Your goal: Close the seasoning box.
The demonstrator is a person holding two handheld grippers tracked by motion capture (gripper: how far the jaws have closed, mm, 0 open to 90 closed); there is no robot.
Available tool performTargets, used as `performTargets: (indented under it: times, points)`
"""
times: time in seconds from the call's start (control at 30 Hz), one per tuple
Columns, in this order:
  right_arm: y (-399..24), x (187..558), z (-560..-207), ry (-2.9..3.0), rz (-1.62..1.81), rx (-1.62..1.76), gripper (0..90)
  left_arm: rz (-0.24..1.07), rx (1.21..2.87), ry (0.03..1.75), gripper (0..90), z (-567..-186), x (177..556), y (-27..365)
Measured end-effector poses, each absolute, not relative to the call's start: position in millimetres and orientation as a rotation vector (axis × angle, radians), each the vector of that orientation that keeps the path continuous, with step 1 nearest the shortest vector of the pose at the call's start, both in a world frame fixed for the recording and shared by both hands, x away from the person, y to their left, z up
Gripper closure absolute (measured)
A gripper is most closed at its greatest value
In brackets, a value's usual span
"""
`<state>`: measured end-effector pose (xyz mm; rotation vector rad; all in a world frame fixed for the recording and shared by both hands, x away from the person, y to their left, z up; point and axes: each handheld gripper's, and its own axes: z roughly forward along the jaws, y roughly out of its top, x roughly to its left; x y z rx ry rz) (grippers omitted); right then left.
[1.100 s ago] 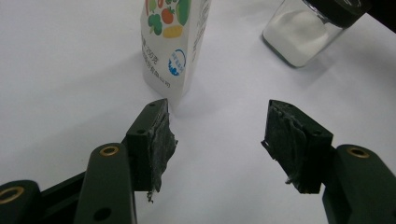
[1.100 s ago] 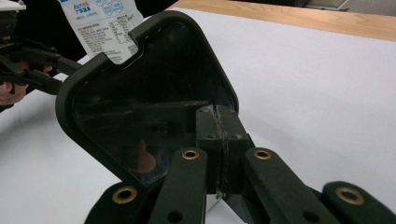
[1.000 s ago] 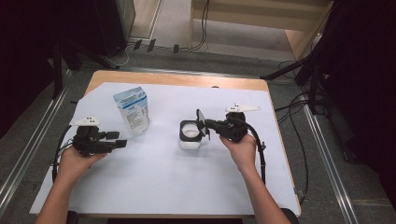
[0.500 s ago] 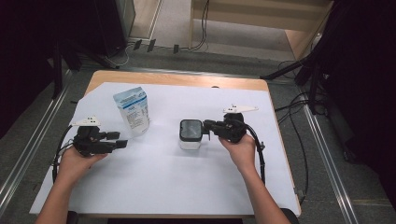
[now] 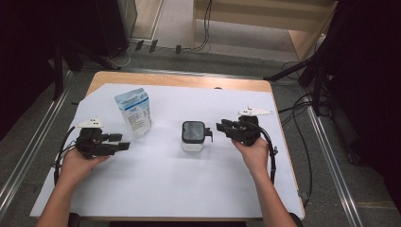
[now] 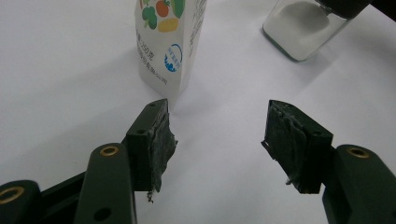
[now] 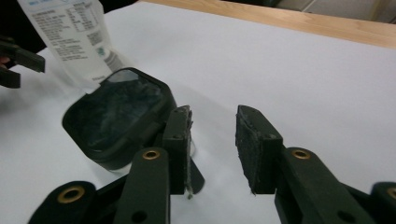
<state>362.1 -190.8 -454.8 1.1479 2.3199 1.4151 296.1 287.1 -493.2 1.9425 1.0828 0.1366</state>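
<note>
White sheet on a wooden table (image 5: 179,80), dark room around. The jar (image 5: 193,136), mid-table, is now seen with its black lid (image 7: 116,114) flipped down; a second ago the lid stood up, pinched by the right gripper (image 5: 220,127). That gripper's jaws have just been opening, nothing between them, and it has been drawn slightly clear of the jar. Closing step judged done. Left gripper (image 6: 217,135) is held partly open, empty, just short of the pouch (image 5: 134,112).
</note>
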Motion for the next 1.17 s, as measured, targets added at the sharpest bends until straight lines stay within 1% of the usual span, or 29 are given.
performTargets:
  times: [0.5, 0.73, 1.17]
  points:
    - [-232, 351, -470, 2.226, 1.358, 1.244, 57.2, 0.144, 1.938, 1.073, 40.5, -494, 301, 286]
    - [-245, 343, -478, 2.215, 1.321, 1.261, 55.3, 0.145, 1.941, 1.073, 40.4, -495, 301, 286]
    - [-248, 341, -485, 2.213, 1.314, 1.255, 51.9, 0.152, 1.938, 1.071, 40.1, -495, 302, 288]
